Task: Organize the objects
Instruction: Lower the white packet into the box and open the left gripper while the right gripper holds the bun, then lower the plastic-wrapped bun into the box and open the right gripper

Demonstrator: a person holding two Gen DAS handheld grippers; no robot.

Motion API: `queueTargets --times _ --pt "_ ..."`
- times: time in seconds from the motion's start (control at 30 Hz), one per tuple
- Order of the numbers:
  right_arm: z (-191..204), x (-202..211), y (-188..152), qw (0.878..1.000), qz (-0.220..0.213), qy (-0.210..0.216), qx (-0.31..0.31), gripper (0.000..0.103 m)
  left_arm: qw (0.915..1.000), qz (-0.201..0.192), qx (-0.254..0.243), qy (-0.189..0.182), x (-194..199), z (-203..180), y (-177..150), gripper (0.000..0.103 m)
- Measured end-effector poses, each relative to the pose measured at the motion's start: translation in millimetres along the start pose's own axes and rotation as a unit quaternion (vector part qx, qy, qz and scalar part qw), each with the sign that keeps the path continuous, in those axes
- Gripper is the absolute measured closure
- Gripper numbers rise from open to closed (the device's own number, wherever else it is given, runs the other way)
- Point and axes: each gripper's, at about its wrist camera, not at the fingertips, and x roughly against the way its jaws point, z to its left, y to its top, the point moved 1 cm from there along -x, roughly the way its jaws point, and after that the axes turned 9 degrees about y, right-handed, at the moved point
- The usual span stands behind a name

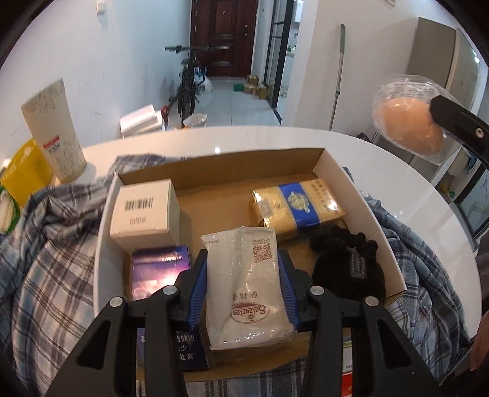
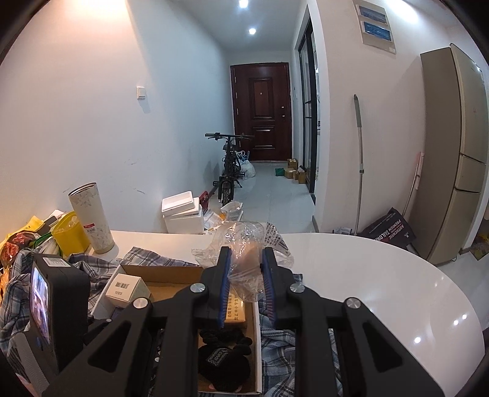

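Left hand-held gripper (image 1: 243, 276) clamped on a white packet (image 1: 247, 287), right hand-held gripper (image 2: 246, 268) on a clear-wrapped bun (image 2: 246, 259)

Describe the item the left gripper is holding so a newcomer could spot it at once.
On the white table sits an open cardboard box. Over its near end, the left gripper clamps a white plastic-wrapped packet. Only it bears a QR code and a red oval logo.

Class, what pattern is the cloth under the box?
Blue, grey and white plaid cloth, clearest in the left wrist view.

Recessed ceiling lights (image 2: 243, 3) are glaring on the glossy white surface (image 2: 382, 274); fisheye edges are bending and darkening.
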Motion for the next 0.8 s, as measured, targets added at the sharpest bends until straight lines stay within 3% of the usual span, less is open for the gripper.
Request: queueTargets --times 0.13,0.2,0.3,0.37,0.43,0.53,0.63,0.7,0.8 --pt "-0.2 1.1 0.3 1.0 -0.004 0.002 0.0 0.084 0.9986 0.039 0.012 -0.035 -6.6 4.6 0.1 0.036" --pt "-0.1 1.4 0.3 1.0 -0.005 0.002 0.0 0.084 0.9989 0.028 0.013 -0.036 -0.5 7.3 0.4 0.036" --pt "-0.7 2.0 0.0 1.0 -0.006 0.004 -0.003 0.084 0.9997 -0.013 -0.003 -0.02 20.3 11.4 3.3 0.032" --pt "-0.3 1.9 0.1 1.0 -0.006 0.006 -0.004 0.084 0.9986 -0.051 -0.003 -0.015 38.2 19.1 5.7 0.017" --pt "0.7 1.5 0.0 1.0 -0.006 0.007 -0.003 0.084 0.995 -0.1 0.008 -0.004 57.7 30.8 6.5 0.015" --pt "2.8 -2.0 -1.3 1.0 -0.002 0.011 -0.003 0.084 0.9843 -0.172 0.02 0.037 77.0 44.2 5.2 0.014" --pt "5.4 -10.0 -3.6 1.0 0.011 0.013 -0.003 0.084 0.9713 -0.228 0.06 0.032 83.6 61.3 -1.9 0.0" --pt "7.6 -15.8 -5.6 0.999 0.027 0.024 -0.011 0.084 0.9654 -0.244 0.09 0.022 83.7 71.9 -4.0 0.0" --pt "15.7 -21.7 -5.3 0.999 0.036 0.035 -0.014 0.084 0.9674 -0.23 0.1 0.036 75.5 80.5 -4.9 0.0"
